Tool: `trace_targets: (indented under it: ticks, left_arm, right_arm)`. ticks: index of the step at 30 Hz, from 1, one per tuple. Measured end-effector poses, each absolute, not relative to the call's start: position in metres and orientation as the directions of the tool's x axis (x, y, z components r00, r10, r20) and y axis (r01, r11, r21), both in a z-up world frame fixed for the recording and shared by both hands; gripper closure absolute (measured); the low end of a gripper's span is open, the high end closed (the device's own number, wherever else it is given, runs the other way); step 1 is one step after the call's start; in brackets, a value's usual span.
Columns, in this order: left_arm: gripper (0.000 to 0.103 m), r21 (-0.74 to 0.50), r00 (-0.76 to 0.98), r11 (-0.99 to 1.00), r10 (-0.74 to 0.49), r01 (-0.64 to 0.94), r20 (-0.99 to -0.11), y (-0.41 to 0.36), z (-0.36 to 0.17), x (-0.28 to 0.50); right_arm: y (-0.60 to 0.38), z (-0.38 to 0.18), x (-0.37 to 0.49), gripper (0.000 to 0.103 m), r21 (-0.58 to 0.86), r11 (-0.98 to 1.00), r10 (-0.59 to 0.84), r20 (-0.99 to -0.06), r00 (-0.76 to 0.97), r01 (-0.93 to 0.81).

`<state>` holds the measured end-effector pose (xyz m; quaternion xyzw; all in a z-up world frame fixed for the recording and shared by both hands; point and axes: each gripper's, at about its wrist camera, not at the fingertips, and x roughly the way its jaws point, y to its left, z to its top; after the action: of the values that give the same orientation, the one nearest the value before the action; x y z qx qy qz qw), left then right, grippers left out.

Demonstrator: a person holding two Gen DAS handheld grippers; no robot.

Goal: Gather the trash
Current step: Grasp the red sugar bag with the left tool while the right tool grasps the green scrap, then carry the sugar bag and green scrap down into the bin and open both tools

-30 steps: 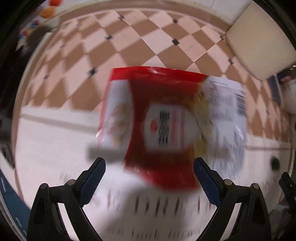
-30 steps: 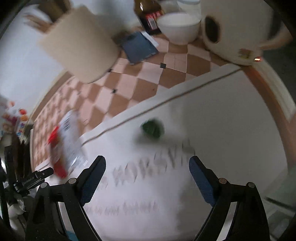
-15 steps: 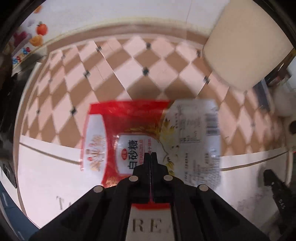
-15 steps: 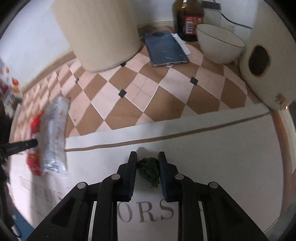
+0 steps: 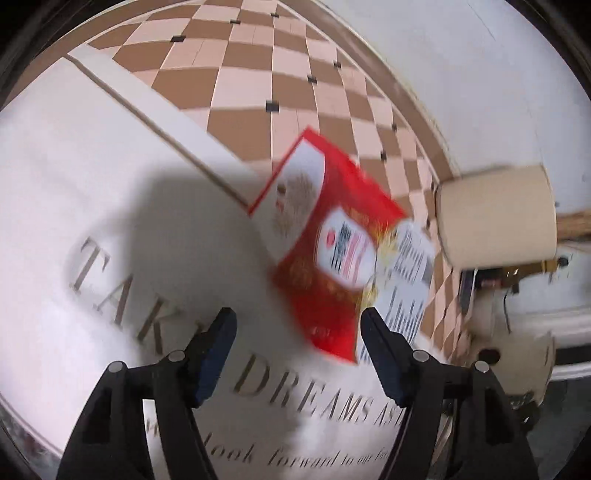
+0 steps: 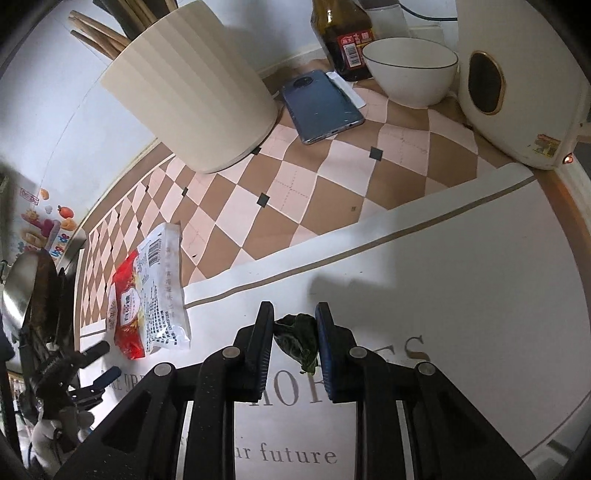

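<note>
My left gripper (image 5: 297, 345) has its jaws wide apart with nothing between them. Just beyond its tips lies the sugar bag (image 5: 343, 254), red and white, blurred in the left view; in the right view the bag (image 6: 149, 295) shows a barcode and Chinese print too small for me to read. It rests across the line where the white mat (image 5: 92, 184) meets the checkered cloth (image 5: 258, 77), toward the mat's far edge.

My right gripper (image 6: 295, 332) is nearly closed, pinching a dark green scrap (image 6: 299, 338) above the mat; I cannot tell if the scrap touches the mat.

Lettering on the mat reads "TAK", "DREAMS" and "look forward to" in the left view, and "future" in the right; the rest is cut off by the grippers.

At the cloth's far edge stand a cream holder (image 6: 192, 88), a phone (image 6: 321, 107), a bowl (image 6: 410, 70), a brown bottle (image 6: 343, 33) with a red label I cannot read, and a white appliance (image 6: 524, 74), partly out of frame.
</note>
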<state>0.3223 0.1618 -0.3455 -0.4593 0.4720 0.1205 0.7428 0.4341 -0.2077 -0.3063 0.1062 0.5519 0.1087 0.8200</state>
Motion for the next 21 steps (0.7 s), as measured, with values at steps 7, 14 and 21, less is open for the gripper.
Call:
trace_targets:
  ticks: [7, 14, 21]
  left_arm:
    - [0.0, -0.348, 0.414, 0.709, -0.087, -0.613, -0.906, 0.164, -0.351, 0.402]
    - [0.068, -0.014, 0.333, 0.877, 0.168, -0.481, -0.928, 0.121, -0.348, 0.44]
    - [0.1, -0.147, 0.39, 0.883, 0.044, -0.446, -0.92, 0.115, -0.329, 0.433]
  right_arm:
    - [-0.195, -0.317, 0.443, 0.079, 0.305, 0.95, 0.307, -0.883, 0.356, -0.063]
    - [-0.185, -0.321, 0.447, 0.079, 0.3, 0.95, 0.309, -0.884, 0.351, -0.081]
    - [-0.193, -0.319, 0.452, 0.079, 0.31, 0.948, 0.312, -0.879, 0.361, -0.068]
